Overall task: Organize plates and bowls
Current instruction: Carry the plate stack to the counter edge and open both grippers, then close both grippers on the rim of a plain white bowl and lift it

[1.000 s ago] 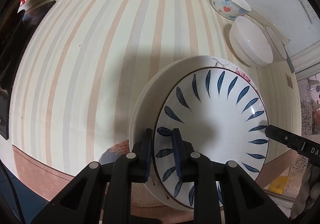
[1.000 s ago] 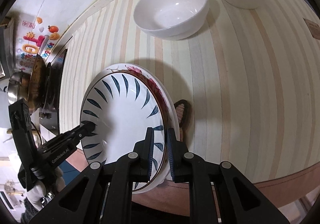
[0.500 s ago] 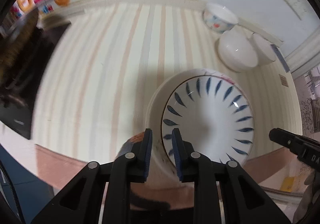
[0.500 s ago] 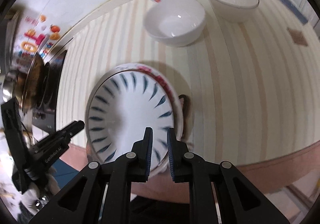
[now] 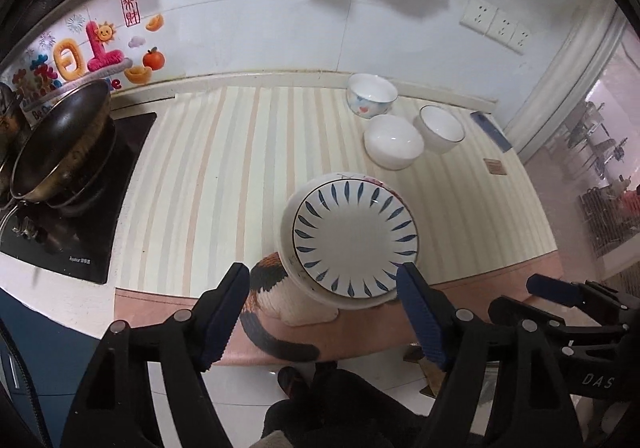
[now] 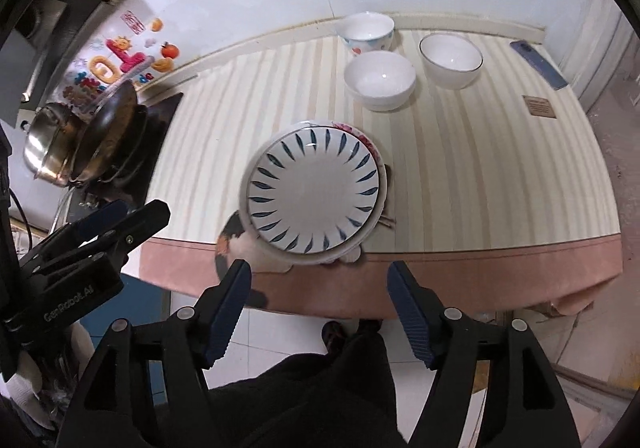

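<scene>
Kitchen counter, two handheld grippers above a plate stack: the blue-leaf plate (image 5: 355, 234) sits atop a floral-rimmed plate (image 6: 362, 136) and at least one white plate, at the near edge of the striped table mat (image 5: 224, 176), just ahead of both tools.

Left gripper (image 5: 324, 312) points steeply down, jaws opening w/ nothing between them; the stack lies below, past its fingertips. Right gripper (image 6: 318, 308) likewise tilted down, jaws opening, empty, plate stack straight ahead.

Only the left view shows bagged food hanging on the wall & a cat-print cloth's dark tail (image 5: 276, 340) over the counter edge. Only the right view shows a steel pot (image 6: 50, 136) behind the wok (image 6: 108, 128).

Three bowls sit far ahead, near the wall: patterned bowl (image 5: 372, 94), plain white bowl (image 5: 393, 141), gold-rimmed bowl (image 5: 441, 128). A person's dark trousers show beneath both tools.
</scene>
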Available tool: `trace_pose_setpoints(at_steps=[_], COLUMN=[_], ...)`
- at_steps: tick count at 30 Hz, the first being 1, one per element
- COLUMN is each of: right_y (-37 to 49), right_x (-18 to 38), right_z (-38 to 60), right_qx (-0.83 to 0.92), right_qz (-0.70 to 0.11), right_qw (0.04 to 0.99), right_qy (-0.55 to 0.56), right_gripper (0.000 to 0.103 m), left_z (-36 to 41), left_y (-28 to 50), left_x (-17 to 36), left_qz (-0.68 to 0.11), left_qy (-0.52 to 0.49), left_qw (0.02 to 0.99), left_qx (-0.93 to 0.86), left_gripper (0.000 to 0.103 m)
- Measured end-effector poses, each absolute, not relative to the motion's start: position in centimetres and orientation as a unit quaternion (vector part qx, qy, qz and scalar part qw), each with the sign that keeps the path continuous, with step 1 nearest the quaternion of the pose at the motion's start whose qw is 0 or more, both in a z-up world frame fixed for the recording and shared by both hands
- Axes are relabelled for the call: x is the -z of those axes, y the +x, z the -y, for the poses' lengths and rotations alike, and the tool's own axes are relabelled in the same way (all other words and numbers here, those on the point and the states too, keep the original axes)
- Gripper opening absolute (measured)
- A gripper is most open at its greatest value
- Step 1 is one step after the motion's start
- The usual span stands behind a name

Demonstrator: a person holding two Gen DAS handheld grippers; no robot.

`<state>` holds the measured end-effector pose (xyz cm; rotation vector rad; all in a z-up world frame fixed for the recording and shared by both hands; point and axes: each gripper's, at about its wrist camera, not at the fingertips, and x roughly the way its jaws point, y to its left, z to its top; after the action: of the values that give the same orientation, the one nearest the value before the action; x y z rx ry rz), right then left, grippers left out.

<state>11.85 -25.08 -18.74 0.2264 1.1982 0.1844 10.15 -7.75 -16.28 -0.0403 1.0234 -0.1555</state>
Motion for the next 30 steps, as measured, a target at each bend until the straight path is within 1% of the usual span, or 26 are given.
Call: trace_pose_setpoints(at_steps=[3, 9, 14, 18, 23, 28, 29, 30], right_y=[10.7, 11.0, 15.1, 20.7, 29.4, 37.4, 38.5, 39.9], right_x=[17.2, 16.2, 18.1, 19.8, 23.8, 30.1, 31.2, 32.6], right_z=[25.2, 26.3, 29.5, 32.4, 35.9, 38.1, 38.3, 38.6], right_qx=[-0.087, -0.105, -0.116, -0.112, -0.102, -0.115, -0.118, -0.119], right_qz=[-0.553, -0.547, -0.557, -0.557, -0.568, -0.597, -0.602, -0.608], right_qw=[0.822, 0.821, 0.810, 0.808, 0.801, 0.772, 0.766, 0.759], right_qy=[0.110, 0.122, 0.146, 0.156, 0.161, 0.184, 0.190, 0.199], right_gripper=[0.078, 0.078, 0.078, 0.078, 0.078, 0.078, 0.077, 0.072], left_z=[7.8, 8.7, 10.4, 12.3, 14.8, 17.0, 17.5, 17.7], left_y=[9.3, 9.8, 13.4, 18.8, 26.9, 34.7, 36.3, 37.2], left_x=[15.7, 15.8, 16.7, 18.1, 21.2, 26.2, 27.6, 28.5], left_qz=[-0.491, -0.497, -0.499, -0.496, -0.516, -0.556, -0.567, -0.572], left_qy=[-0.017, -0.018, -0.028, -0.031, -0.048, -0.062, -0.064, -0.068], left_qw=[0.868, 0.865, 0.865, 0.867, 0.855, 0.829, 0.821, 0.817], left_qx=[0.073, 0.061, 0.045, 0.027, 0.023, 0.021, 0.024, 0.025], left_gripper=[0.074, 0.074, 0.075, 0.074, 0.074, 0.074, 0.074, 0.073])
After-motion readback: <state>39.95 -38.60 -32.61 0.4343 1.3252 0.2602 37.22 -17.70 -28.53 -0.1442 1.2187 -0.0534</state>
